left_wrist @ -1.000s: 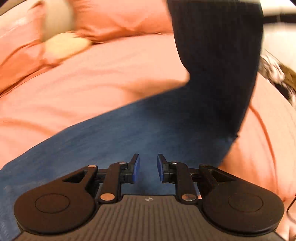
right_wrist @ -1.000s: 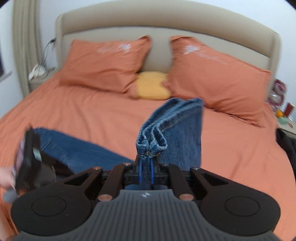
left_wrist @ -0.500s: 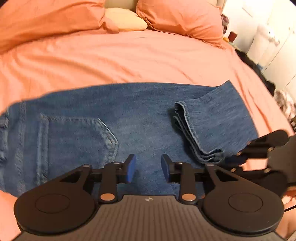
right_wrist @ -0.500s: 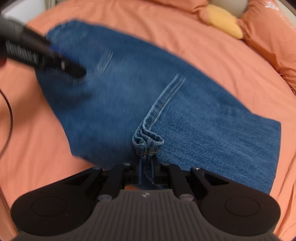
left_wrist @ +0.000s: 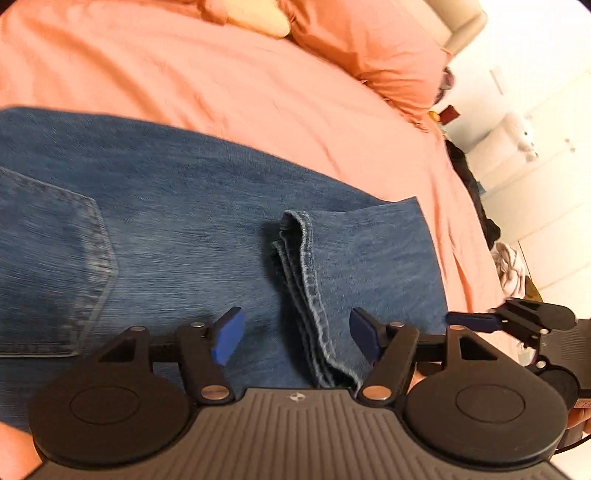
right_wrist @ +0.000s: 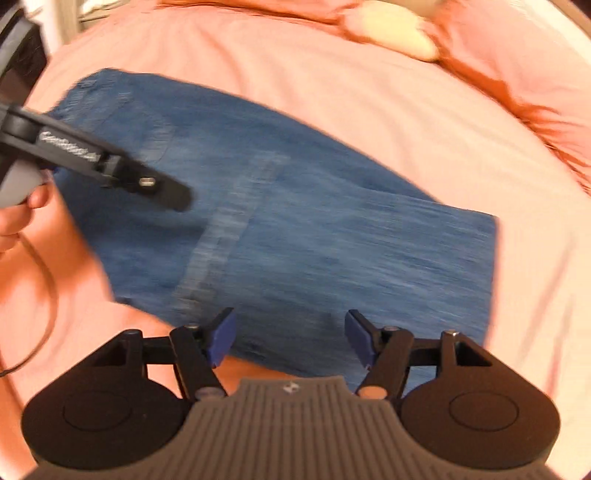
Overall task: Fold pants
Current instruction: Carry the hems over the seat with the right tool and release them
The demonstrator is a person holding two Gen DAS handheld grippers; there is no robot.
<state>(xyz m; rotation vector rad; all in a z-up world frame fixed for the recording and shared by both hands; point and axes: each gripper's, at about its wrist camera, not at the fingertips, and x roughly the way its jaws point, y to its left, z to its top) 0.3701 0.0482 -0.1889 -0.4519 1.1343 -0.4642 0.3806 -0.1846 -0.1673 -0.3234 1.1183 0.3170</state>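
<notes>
Blue denim pants point(left_wrist: 192, 236) folded on orange bed point(left_wrist: 221, 85), no containers visible

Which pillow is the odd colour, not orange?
The small pale yellow cushion at the head of the bed, lying between the orange pillows. Those match the orange sheet; it does not.

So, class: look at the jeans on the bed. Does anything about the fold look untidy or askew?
Yes. The hems lie bunched and slanted across the folded jeans, short of the pocket end, not square with any edge. Otherwise the jeans lie flat on the bed.
</notes>
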